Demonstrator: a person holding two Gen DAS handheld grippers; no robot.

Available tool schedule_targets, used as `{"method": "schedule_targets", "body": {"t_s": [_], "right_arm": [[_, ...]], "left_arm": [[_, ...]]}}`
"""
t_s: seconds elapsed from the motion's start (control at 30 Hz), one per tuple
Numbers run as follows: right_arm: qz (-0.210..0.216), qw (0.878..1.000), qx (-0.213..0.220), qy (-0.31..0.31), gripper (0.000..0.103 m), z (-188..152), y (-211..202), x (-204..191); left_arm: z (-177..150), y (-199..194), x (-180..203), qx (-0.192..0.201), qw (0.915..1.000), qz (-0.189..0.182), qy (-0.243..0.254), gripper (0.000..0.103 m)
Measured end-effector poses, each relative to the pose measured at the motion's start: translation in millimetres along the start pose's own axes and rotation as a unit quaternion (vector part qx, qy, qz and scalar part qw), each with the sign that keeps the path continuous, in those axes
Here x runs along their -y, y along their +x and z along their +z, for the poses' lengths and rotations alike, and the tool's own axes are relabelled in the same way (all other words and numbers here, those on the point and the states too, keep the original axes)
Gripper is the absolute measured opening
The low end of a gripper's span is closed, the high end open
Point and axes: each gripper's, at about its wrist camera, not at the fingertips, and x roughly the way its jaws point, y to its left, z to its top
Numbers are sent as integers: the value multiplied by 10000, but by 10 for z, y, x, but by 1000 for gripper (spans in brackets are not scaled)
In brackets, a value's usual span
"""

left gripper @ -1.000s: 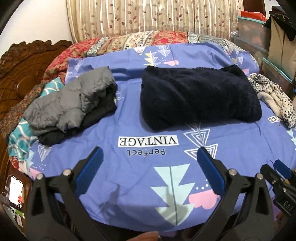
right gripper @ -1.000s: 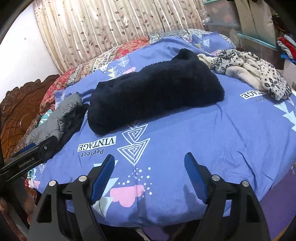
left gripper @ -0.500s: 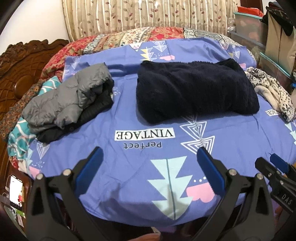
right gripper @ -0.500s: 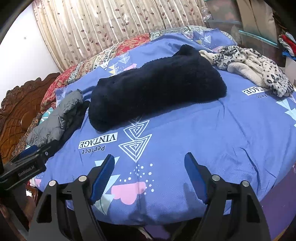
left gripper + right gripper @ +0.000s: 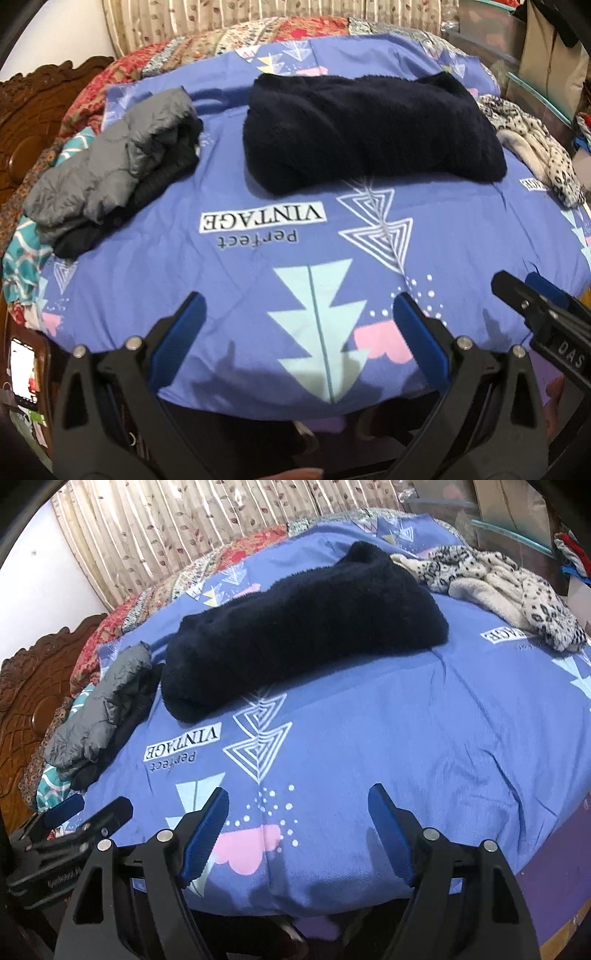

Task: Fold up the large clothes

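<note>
A folded dark navy fleece garment lies in the middle of the bed; it also shows in the right wrist view. A folded grey puffer jacket on a dark garment lies to its left, also seen in the right wrist view. My left gripper is open and empty, over the near edge of the bed. My right gripper is open and empty, beside it over the near edge. Each gripper shows at the side of the other's view.
A blue printed bedcover covers the bed. A leopard-print fleece lies crumpled at the right. A carved wooden headboard stands at the left. Curtains hang behind. Storage boxes stand at the far right.
Both grippers have drawn back from the navy garment toward the near edge of the bed, and stay open and empty. The clothes have not moved.
</note>
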Motion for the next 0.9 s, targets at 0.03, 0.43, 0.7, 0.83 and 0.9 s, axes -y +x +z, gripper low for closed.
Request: {"method": "schedule_targets", "body": {"t_s": [0.03, 0.43, 0.7, 0.83, 0.9], "right_arm": [[-1, 10000, -5, 9, 94, -2, 4, 3], [64, 9999, -128, 73, 94, -26, 55, 27], [83, 9998, -163, 83, 94, -37, 66, 21], [96, 9997, -196, 95, 94, -43, 81, 23], [101, 9997, -208, 87, 94, -46, 85, 19]], "left_arm": [[-13, -4, 11, 7, 10000, -21, 13, 97], [-27, 0, -91, -112, 9997, 11, -239, 97], [-62, 36, -85, -293, 9993, 22, -219, 97], [-60, 1, -78, -254, 9995, 1, -201, 97], [-58, -14, -79, -218, 9996, 41, -198, 97]]}}
